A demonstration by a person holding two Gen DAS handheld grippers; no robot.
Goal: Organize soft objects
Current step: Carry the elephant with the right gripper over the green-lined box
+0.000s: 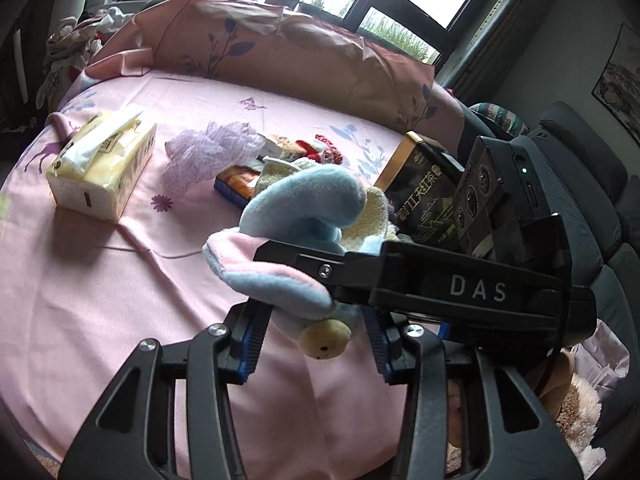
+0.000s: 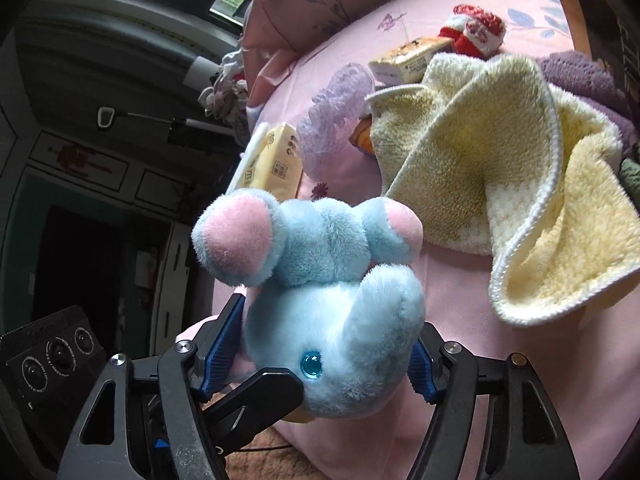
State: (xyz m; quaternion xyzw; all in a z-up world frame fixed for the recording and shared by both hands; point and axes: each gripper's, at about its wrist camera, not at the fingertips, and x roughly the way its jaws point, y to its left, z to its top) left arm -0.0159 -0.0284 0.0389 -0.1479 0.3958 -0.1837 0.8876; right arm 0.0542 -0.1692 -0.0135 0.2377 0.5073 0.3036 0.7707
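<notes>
A blue and pink plush elephant [image 2: 332,320] is held above the pink bed sheet [image 1: 120,280]. My right gripper [image 2: 320,344] is shut on its head, blue pads pressing both sides. In the left wrist view the elephant [image 1: 296,220] sits between my left gripper's [image 1: 316,340] blue pads, which close on its lower part with the yellow tip [image 1: 324,336]. The right gripper's black body [image 1: 440,284] crosses in front. A cream fleece cloth [image 2: 500,180] lies crumpled beyond the elephant. A lilac mesh puff [image 1: 208,152], also in the right wrist view [image 2: 336,112], and a red and white knit item [image 2: 476,32] lie farther back.
A yellow tissue pack [image 1: 104,164] stands at the left of the bed. Small boxes [image 1: 240,184] and a snack pack [image 2: 408,60] lie among the soft things. A black and gold box [image 1: 424,192] stands at the right. Pillows [image 1: 300,48] line the far edge. A purple cloth [image 2: 580,76] lies at the right.
</notes>
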